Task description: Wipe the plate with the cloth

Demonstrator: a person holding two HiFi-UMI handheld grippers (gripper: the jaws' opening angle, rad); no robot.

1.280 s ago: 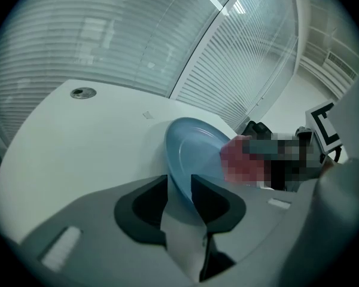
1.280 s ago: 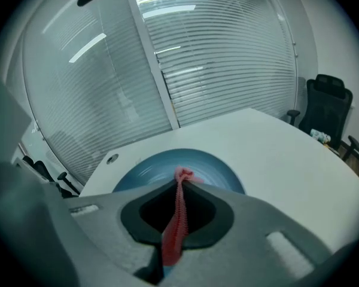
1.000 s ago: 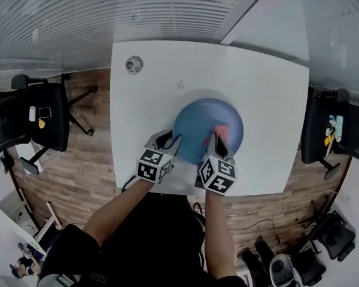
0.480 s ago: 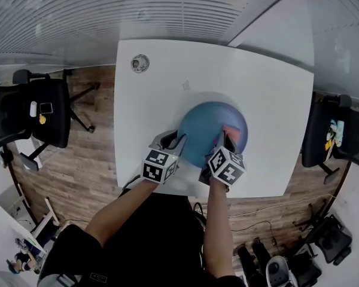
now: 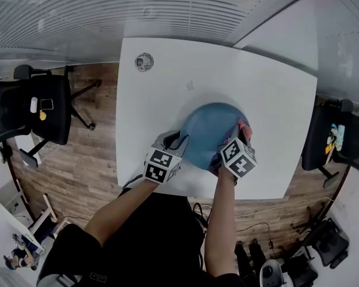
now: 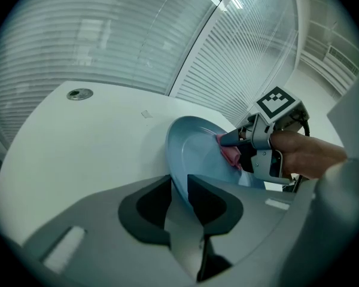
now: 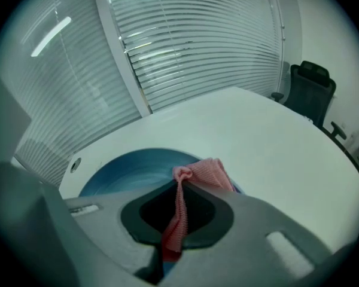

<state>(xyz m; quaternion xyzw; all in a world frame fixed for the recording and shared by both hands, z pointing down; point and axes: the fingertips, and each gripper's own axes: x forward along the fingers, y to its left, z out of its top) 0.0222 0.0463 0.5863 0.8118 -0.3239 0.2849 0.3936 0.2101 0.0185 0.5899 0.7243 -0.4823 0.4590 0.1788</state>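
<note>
Overhead, the marker cube (image 5: pixel 238 158) on the right gripper (image 5: pixel 242 137) sits right over its jaws, so only a scrap of the pink cloth (image 5: pixel 245 126) peeks out. Its own camera loses the cloth's lower end in the dark between the jaws. The left gripper (image 6: pixel 179 187) has just been closing its jaws with the plate (image 6: pixel 194 147) rim between them, and the rim vanishes behind them. Little round thing (image 5: pixel 144 61) at the table (image 5: pixel 275 100) corner? Too small to tell. Chair (image 5: pixel 317 142) on the right gets chopped by the edge.

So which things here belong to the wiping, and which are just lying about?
In the job: blue plate; pink cloth; left claw, just closed on the plate's rim; right claw, pinching the cloth.
Lying about: round table fitting; black office chairs.
</note>
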